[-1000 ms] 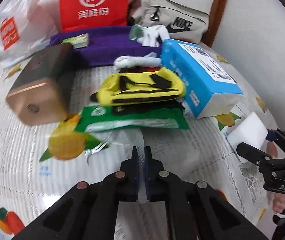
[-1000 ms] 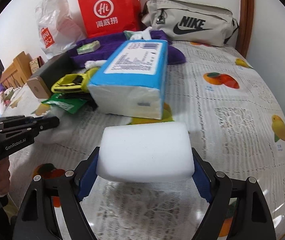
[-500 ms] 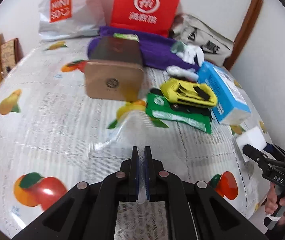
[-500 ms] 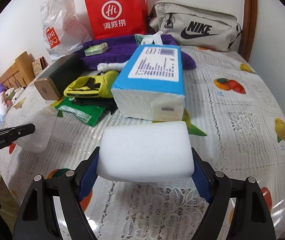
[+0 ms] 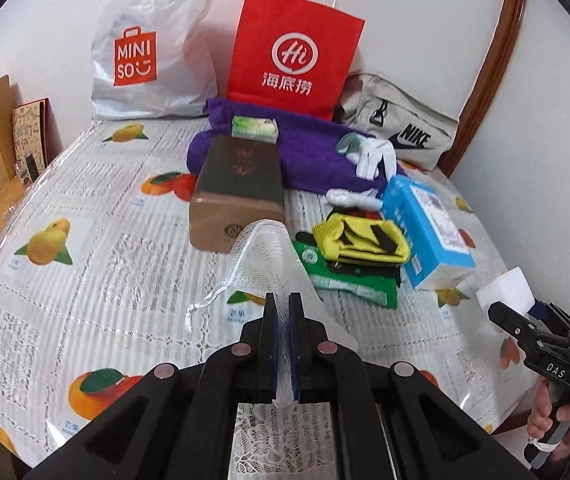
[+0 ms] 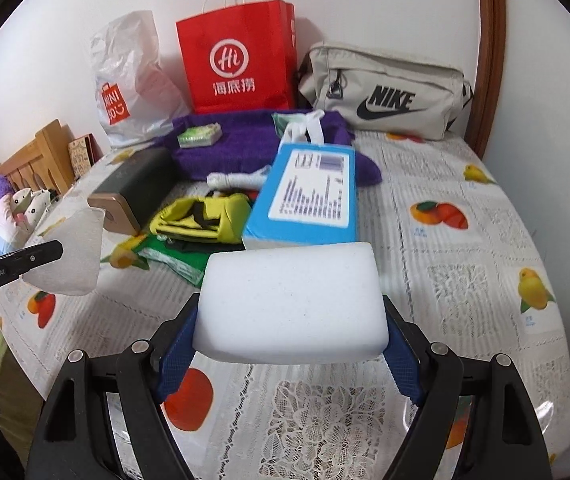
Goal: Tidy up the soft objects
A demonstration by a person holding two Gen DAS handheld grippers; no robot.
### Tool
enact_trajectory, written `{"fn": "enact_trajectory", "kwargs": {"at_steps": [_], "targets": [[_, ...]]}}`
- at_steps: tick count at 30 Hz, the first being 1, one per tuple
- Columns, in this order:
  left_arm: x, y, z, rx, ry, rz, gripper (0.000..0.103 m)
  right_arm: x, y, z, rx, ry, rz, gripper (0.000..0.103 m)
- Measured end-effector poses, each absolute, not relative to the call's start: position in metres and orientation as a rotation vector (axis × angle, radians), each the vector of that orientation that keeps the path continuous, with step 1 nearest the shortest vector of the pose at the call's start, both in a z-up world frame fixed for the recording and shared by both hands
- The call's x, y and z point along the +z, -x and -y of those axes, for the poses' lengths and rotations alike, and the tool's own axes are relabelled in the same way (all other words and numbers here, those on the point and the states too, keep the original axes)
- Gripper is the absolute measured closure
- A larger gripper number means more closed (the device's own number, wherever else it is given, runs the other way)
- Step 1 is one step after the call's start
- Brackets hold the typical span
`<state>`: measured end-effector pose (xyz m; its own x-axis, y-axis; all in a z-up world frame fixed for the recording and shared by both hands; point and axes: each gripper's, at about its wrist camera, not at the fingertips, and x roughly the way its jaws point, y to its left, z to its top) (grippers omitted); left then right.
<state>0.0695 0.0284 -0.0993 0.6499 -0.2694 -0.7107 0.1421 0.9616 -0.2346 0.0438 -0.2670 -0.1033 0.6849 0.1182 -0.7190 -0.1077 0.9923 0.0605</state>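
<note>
Well, both hands were loaded. The left gripper was clamped tight on a clear mesh pouch, which stood up out of the jaws, off the table. The right gripper squeezed a white sponge across its long axis, jaws wide on its two ends, held above the cloth. The pouch hung to the sponge's left, well apart, with the pile of socks and tissue pack beyond both. I'd say sponge into pouch came next, so those hands needed to meet.
</note>
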Motion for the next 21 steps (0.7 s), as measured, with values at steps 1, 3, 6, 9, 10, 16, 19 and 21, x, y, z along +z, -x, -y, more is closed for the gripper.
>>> {"fn": "enact_trajectory", "kwargs": {"at_steps": [1, 3, 6, 9, 10, 16, 19, 21], "targets": [[-0.095, -0.070, -0.028, -0.239, 0.162, -0.826, 0.098, -0.099, -0.045, 0.267, 0.130, -0.013, -0.798, 0.021], [-0.090, -0.070, -0.029, -0.234, 0.163, -0.818, 0.098, -0.093, -0.045, 0.267, 0.134, -0.017, -0.785, 0.021], [-0.081, -0.072, -0.030, -0.245, 0.173, -0.799, 0.098, -0.084, -0.048, 0.267, 0.143, -0.025, -0.770, 0.021], [-0.072, -0.076, -0.029, -0.234, 0.168, -0.789, 0.098, -0.076, -0.052, 0.267, 0.150, -0.027, -0.758, 0.021], [-0.071, -0.077, -0.029, -0.235, 0.168, -0.787, 0.098, -0.072, -0.054, 0.267, 0.153, -0.025, -0.755, 0.021], [-0.060, -0.090, -0.031, -0.221, 0.174, -0.783, 0.098, -0.057, -0.065, 0.269, 0.162, -0.024, -0.736, 0.021], [-0.056, -0.097, -0.030, -0.224, 0.168, -0.784, 0.098, -0.053, -0.075, 0.268, 0.169, -0.024, -0.736, 0.021], [-0.053, -0.103, -0.030, -0.219, 0.170, -0.782, 0.098, -0.051, -0.083, 0.267, 0.176, -0.020, -0.735, 0.021]]}}
